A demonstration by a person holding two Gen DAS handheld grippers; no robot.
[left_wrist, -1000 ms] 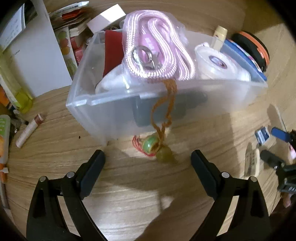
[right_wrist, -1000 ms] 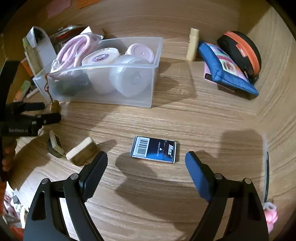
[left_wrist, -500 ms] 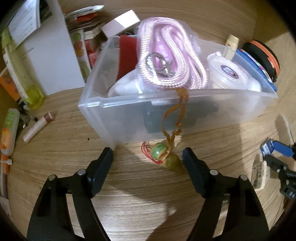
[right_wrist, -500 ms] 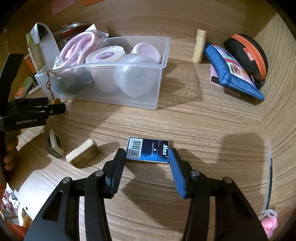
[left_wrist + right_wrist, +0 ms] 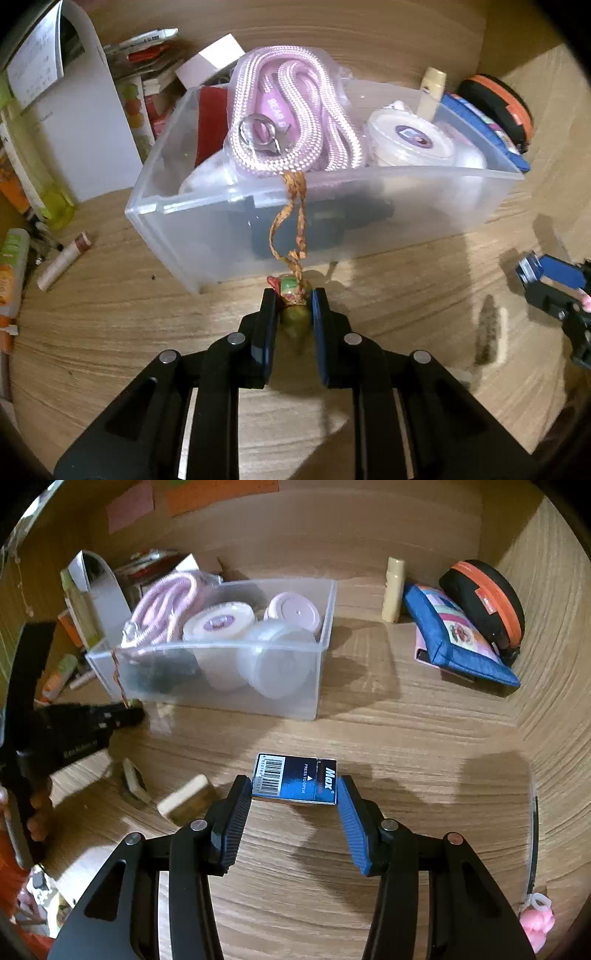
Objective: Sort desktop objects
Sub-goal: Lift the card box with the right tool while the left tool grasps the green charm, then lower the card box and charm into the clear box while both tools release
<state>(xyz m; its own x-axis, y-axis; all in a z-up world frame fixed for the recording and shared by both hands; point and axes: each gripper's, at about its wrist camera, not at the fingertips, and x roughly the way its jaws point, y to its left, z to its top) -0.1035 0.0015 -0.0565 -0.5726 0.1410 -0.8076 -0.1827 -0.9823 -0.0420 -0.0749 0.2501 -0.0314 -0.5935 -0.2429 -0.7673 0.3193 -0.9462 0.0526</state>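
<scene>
Left tool: fingers drawn in tight on the green bead charm, which sits on the counter just ahead of the tool's throat, at the foot of the clear bin. Its orange braided cord runs straight up from the tool tips and over the bin's near wall, where it tucks under the bagged pink rope. To do this step well, I'd lift the charm upward and forward along the cord line rather than pulling back, since a backward tug likely drags the rope bag or tips the bin; keep the squeeze on the bead body, not the knot. Bead looks small, glossy, rounded, with red thread at the top; probably slippery. Right tool: fingers clamped on the two short ends of the blue staple box, which lies flat on the counter directly between the tips. Grip is at the very fingertips, so a level, slow lift seems wise before carrying it left-forward toward the bin. Box is flat, rectangular, dark blue, barcode at its left end, "Max" and "press to open" printed on top.
</scene>
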